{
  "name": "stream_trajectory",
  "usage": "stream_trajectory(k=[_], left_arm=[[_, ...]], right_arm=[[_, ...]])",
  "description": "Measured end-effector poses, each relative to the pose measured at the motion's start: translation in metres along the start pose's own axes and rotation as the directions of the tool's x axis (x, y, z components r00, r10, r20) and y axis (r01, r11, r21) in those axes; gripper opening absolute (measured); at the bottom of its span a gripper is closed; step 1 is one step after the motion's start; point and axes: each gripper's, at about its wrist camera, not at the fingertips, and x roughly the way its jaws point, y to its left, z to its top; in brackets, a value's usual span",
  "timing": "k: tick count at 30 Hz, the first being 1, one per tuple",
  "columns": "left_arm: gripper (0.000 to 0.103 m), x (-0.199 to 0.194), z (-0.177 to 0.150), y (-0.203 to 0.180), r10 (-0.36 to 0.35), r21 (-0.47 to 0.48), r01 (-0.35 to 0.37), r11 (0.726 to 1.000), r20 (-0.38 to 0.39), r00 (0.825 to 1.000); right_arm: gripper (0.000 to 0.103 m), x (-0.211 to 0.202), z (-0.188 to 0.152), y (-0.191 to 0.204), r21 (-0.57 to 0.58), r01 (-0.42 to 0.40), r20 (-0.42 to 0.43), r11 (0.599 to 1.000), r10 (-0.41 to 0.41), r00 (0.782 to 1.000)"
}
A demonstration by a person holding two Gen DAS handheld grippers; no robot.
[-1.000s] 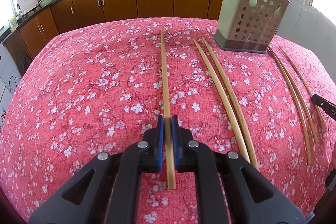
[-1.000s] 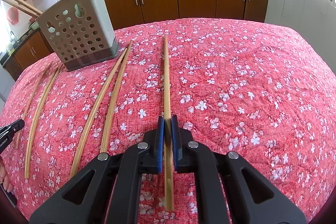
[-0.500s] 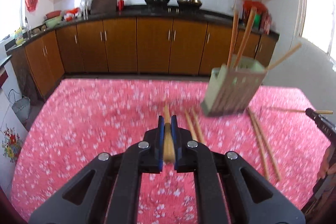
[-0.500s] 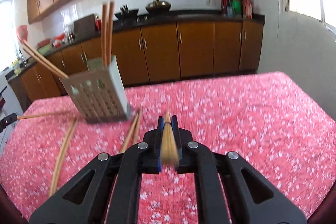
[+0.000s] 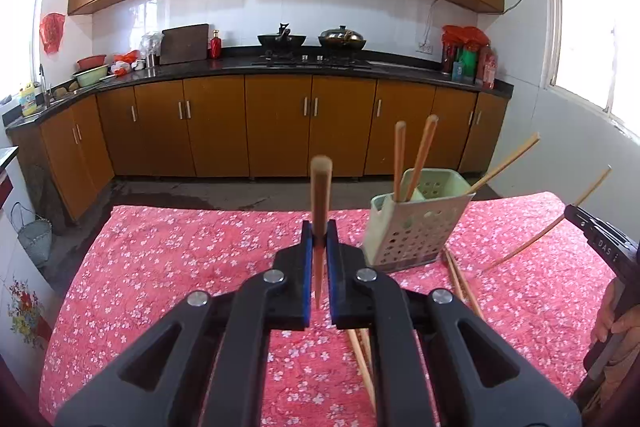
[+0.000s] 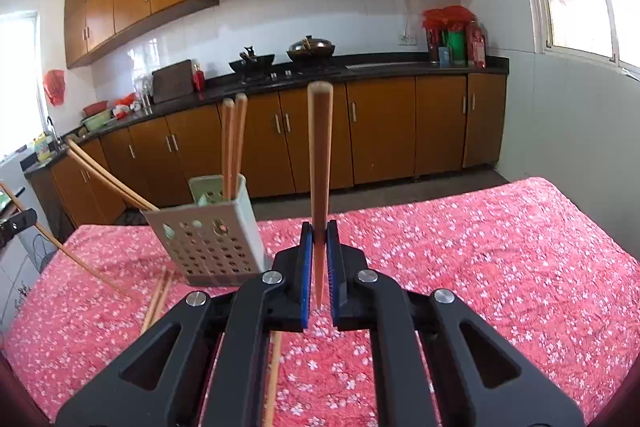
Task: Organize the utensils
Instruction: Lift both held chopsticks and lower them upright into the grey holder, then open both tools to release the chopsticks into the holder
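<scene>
My left gripper [image 5: 319, 235] is shut on a wooden chopstick [image 5: 321, 195], held above the red flowered tablecloth [image 5: 180, 267] and pointing up and away. My right gripper [image 6: 319, 233] is likewise shut on its own chopstick [image 6: 319, 155]. The pale green perforated holder [image 5: 416, 227] stands just right of the left gripper; in the right wrist view the holder [image 6: 208, 239] is to the left. Two chopsticks [image 6: 234, 143] stand upright in it and others lean out. The right gripper [image 5: 580, 221] with its chopstick shows at the left wrist view's right edge.
Loose chopsticks [image 5: 460, 283] lie on the cloth beside the holder, and more chopsticks [image 6: 158, 297] lie in front of it. A person's hand [image 5: 612, 311] grips the right tool. Brown kitchen cabinets [image 5: 280, 123] and a counter with woks stand beyond the table's far edge.
Both grippers have risen off the table, each lifting its chopstick from the cloth. The views have tilted up, from the tabletop to the kitchen wall. Both stay shut.
</scene>
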Motion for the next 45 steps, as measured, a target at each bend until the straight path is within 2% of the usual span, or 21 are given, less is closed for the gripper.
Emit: stream_trajectory(k=[5, 12, 19, 24, 28, 35, 38, 40, 42, 45], left_arm=[[0.008, -0.021, 0.013, -0.009, -0.061, 0.002, 0.061, 0.998, 0.043, 0.997], [0.008, -0.046, 0.051, -0.042, -0.133, -0.001, 0.135, 0.991, 0.173, 0.976], [0.008, -0.037, 0.102, -0.065, -0.097, -0.046, 0.118, 0.992, 0.328, 0.94], [0.008, -0.01, 0.119, -0.068, -0.045, -0.104, 0.092, 0.99, 0.385, 0.922], [0.008, 0.017, 0.116, -0.069, -0.033, -0.12, 0.085, 0.989, 0.381, 0.924], [0.008, 0.06, 0.09, -0.067, -0.07, -0.126, 0.109, 0.986, 0.279, 0.958], [0.01, 0.061, 0.087, -0.065, -0.064, -0.126, 0.101, 0.987, 0.268, 0.961], [0.014, 0.059, 0.088, -0.063, -0.068, -0.129, 0.105, 0.986, 0.265, 0.962], [0.02, 0.05, 0.088, -0.059, -0.068, -0.133, 0.108, 0.985, 0.273, 0.96], [0.025, 0.035, 0.088, -0.05, -0.056, -0.14, 0.1, 0.985, 0.289, 0.956]], right_arm=[[0.008, -0.017, 0.024, 0.01, 0.029, -0.084, 0.053, 0.996, 0.082, 0.995], [0.008, -0.041, 0.067, 0.034, 0.033, -0.207, 0.178, 0.978, 0.198, 0.964], [0.008, -0.027, 0.093, 0.049, 0.027, -0.217, 0.249, 0.976, 0.204, 0.947], [0.008, 0.002, 0.098, 0.056, 0.021, -0.196, 0.241, 0.98, 0.185, 0.953], [0.008, 0.021, 0.09, 0.06, 0.016, -0.182, 0.206, 0.983, 0.174, 0.963], [0.008, 0.046, 0.072, 0.067, 0.0, -0.167, 0.13, 0.986, 0.166, 0.978], [0.009, 0.046, 0.072, 0.067, -0.003, -0.161, 0.128, 0.987, 0.16, 0.979], [0.015, 0.042, 0.075, 0.065, 0.0, -0.155, 0.133, 0.988, 0.154, 0.979], [0.026, 0.037, 0.078, 0.063, 0.002, -0.151, 0.145, 0.989, 0.149, 0.978], [0.028, 0.022, 0.083, 0.058, 0.0, -0.14, 0.173, 0.99, 0.138, 0.975]])
